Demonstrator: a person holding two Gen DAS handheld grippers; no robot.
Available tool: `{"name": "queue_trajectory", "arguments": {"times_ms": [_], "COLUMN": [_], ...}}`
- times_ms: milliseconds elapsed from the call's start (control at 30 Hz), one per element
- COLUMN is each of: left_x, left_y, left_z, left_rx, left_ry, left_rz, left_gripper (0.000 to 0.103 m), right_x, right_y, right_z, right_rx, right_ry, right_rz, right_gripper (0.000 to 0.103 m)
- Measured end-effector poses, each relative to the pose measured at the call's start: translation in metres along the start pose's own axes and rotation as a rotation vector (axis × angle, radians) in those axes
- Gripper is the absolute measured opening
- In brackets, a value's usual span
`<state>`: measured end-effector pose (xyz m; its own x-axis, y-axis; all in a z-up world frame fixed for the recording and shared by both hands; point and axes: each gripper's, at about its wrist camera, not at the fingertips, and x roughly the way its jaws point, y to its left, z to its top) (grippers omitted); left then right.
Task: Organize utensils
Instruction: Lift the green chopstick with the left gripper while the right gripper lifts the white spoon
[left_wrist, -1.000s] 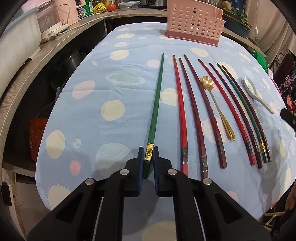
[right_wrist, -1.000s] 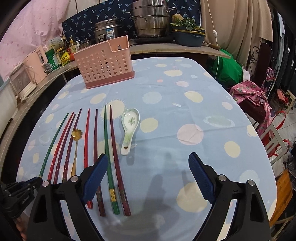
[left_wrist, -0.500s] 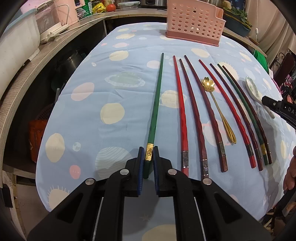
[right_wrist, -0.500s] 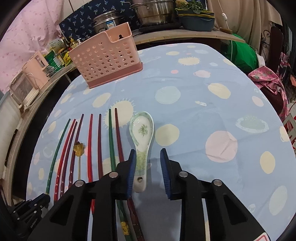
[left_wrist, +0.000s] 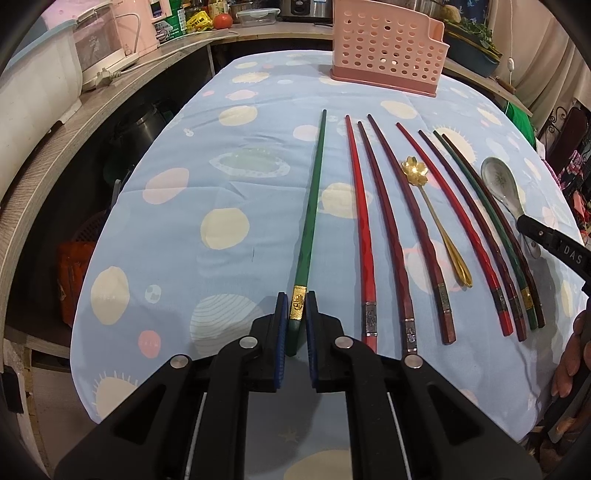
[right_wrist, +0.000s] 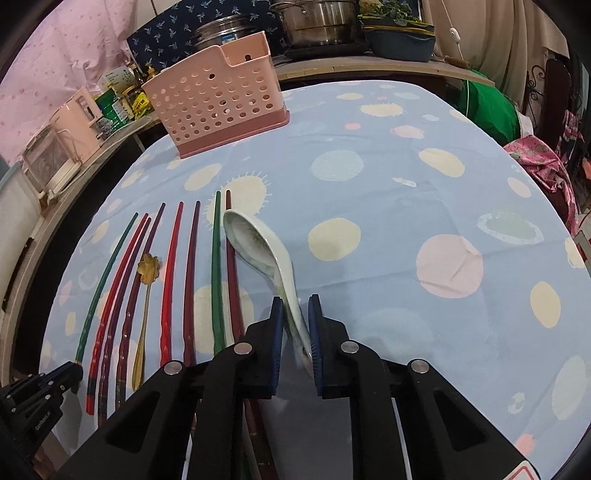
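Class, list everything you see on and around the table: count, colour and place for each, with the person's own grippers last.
Chopsticks: eight; two green, the rest red or dark red; in a row on the cloth.
Green chopstick: one of the eight, leftmost, its end between the left gripper's fingers.
Gold spoon: one, flower-shaped bowl, among the chopsticks.
Ceramic spoon: one, white with green pattern, right of the row, tilted.
Basket: one, pink, perforated, at the far end.
Tablecloth: one, light blue, spotted.
Pots: steel, on the back counter.
Left gripper: closed on the green chopstick.
Right gripper: closed on the ceramic spoon's handle.
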<state>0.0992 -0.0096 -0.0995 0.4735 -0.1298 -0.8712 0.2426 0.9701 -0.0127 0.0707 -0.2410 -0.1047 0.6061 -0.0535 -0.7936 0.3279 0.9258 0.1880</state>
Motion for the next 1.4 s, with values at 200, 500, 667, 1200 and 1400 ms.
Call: {"name": "queue_trajectory", "arguments": {"times_ms": [200,500,667,1200,1400], "left_x": [-0.01,-0.063,-0.073,-0.048,-0.045], "left_y": [0.009,0.02,0.021,0.013,0.012], "left_z": [0.002,0.033,0.039,0.013,0.012], "left_rx": [-0.037,-0.058,-0.067,-0.059,-0.059], "left_ry": [-0.013,-0.152,-0.183,-0.087,-0.078], "left_rz": [-0.023,-0.028,-0.027,-0.035,-0.034], "left_gripper": [0.007,0.007,0.007,0.007,0.007], "right_x": [-0.026,-0.079,-0.075,-0.03,-0.028], "right_y": [-0.009,-0.017,-0.023,-0.024,-0.019], "right_z": [0.005,0.034,0.015,-0.023,-0.034], "right_rx": [0.025,0.009,0.022,0.064,0.028], "right_ry": [-0.046,-0.172,-0.116,0.016,0.008], "right_rz": [-0.014,-0.066,-0.052,0.023,0.006], "right_gripper": [0.006,0.001,0.011,0.014,0.012]}}
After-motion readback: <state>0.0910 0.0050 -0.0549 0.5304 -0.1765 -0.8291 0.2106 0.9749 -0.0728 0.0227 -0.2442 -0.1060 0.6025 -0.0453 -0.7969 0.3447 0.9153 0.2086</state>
